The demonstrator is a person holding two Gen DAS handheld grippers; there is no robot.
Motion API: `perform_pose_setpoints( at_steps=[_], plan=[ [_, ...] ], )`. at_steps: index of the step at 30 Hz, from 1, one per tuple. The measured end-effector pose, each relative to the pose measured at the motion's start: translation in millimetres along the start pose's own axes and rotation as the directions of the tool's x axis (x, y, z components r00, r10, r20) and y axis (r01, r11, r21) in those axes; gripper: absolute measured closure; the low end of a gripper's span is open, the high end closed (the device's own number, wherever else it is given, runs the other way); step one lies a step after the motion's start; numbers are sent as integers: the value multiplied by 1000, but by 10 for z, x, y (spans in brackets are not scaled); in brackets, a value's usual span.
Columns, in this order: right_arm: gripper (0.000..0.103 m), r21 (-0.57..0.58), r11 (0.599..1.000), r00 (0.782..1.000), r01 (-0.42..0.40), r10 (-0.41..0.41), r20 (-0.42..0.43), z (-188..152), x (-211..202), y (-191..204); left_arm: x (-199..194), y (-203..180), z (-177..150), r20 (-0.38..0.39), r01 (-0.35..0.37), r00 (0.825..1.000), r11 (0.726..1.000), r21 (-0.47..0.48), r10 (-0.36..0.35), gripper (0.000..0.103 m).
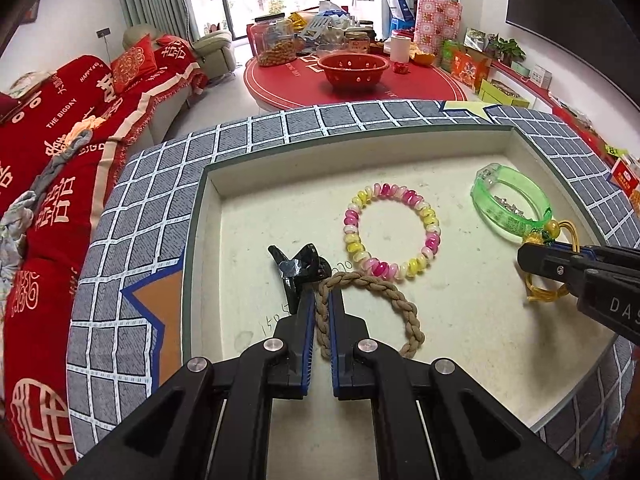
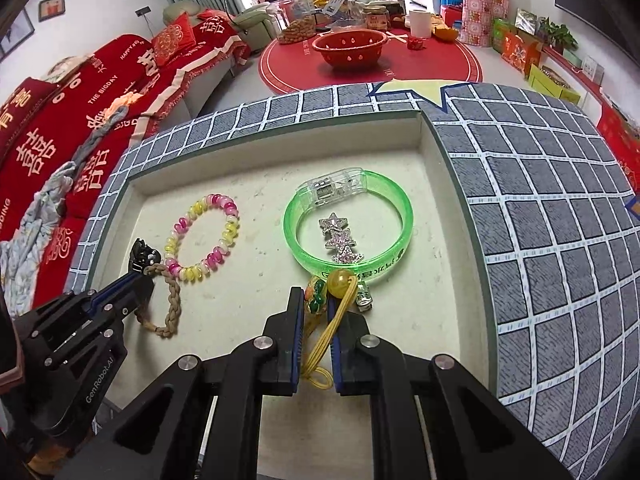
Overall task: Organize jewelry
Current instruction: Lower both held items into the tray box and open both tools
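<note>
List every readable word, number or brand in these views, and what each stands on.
"THE BIGDAY": red sofa cover.
"HAPPY": same cover, further back.
"GenRobot.AI": left gripper, on its body.
"DAS", cut off by the frame edge: right gripper, on its body.
Handwriting on the tray floor: digits, unclear.
Print on the green bangle: too blurred.

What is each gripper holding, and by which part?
Left gripper pinches the braided rope bracelet on its band; right gripper pinches the yellow cord below its bead.
</note>
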State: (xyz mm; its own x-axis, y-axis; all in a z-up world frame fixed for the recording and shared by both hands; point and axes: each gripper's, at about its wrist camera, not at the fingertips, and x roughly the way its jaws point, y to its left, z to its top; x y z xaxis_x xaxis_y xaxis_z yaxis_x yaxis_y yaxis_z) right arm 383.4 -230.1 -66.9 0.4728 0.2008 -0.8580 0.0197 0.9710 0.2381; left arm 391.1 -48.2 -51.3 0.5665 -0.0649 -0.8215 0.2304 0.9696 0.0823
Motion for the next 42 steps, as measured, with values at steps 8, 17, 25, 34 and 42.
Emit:
perform_pose_setpoints(
  at_steps=[8,17,25,34,42],
  plan=[
    [67,11,1000,1000,-6,6,-17,-10,-33,-15,-54,17,-25,15,-29,999,1000,-9,29,83],
    [43,30,999,1000,-21,21,10,6,-152,-33,-101,-6,-19,22,-25,999,1000,0,25,83],
    [43,60,997,998,-45,43,38,-6,-287,-46,-138,50,-12,33,-15,999,1000,-21,16,83],
    [38,85,994,996,-70,65,63,-39,-458,-74,-238,81,13,70,-10,997,998,-56,14,0],
    [22,115,989,994,-93,85,70,-91,-554,-138,-445,61,63,133,-30,990,998,-60,38,0]
  ],
)
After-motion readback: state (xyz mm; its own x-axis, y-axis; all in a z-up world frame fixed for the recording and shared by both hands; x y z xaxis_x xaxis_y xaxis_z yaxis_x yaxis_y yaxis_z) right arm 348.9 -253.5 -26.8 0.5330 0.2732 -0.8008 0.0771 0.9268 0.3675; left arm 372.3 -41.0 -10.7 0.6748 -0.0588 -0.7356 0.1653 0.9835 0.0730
